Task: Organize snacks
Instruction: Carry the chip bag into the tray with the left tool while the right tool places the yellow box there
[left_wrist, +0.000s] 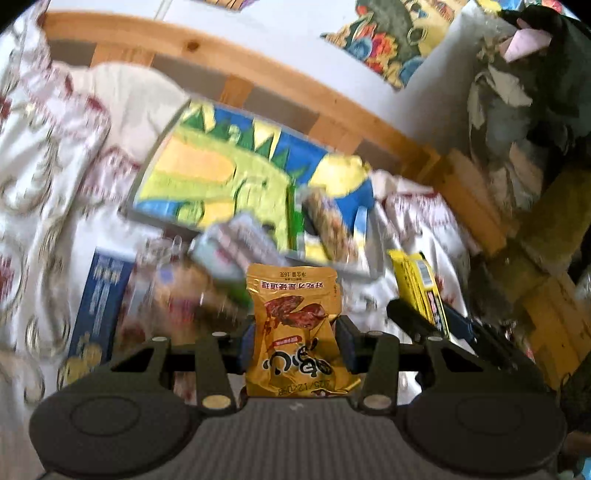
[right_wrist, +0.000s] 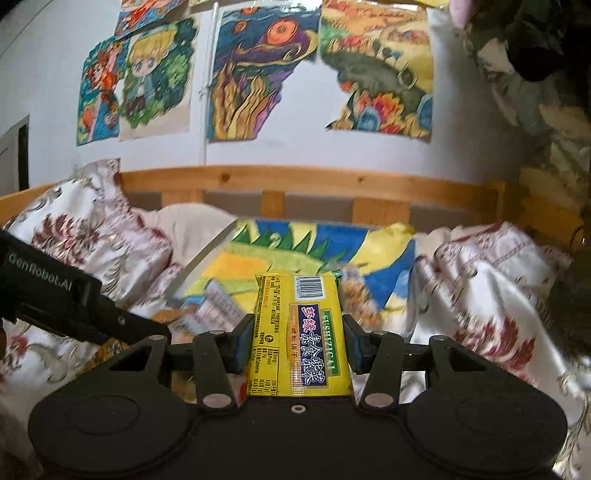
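- Two snack packets are in my grippers, one in each, and both are lifted above the bed (right_wrist: 498, 280).
- My left gripper (left_wrist: 295, 339) is clenched on a golden packet (left_wrist: 295, 325); its blue pads (left_wrist: 246, 345) press the packet from both sides at about the middle of its height.
- The golden packet stands upright between the fingers, with its printed text upside down in the left wrist view and a picture of brown pieces on its front.
- My right gripper (right_wrist: 297, 341) is clenched on a yellow packet (right_wrist: 299, 332) that has a barcode near the top and a dark blue label along its length.
- In the left wrist view I see the right gripper (left_wrist: 424, 321) to the right side, with the same yellow packet (left_wrist: 417, 284) held in it.
- In the right wrist view the black body of the left gripper (right_wrist: 74, 299) enters from the left edge.
- Behind both packets a colourful tray (right_wrist: 295, 247), painted in yellow, green and blue, lies on the bed near the wooden rail (right_wrist: 295, 181).
- Several other snack packs (left_wrist: 236, 240) lie at the near edge of the tray, but they are blurred and I cannot tell what they are.
- A blue box (left_wrist: 99, 295) lies on the flowered bedcover (right_wrist: 92, 229), at the left of the tray.
- Colourful drawings (right_wrist: 258, 74) hang on the white wall above the rail.
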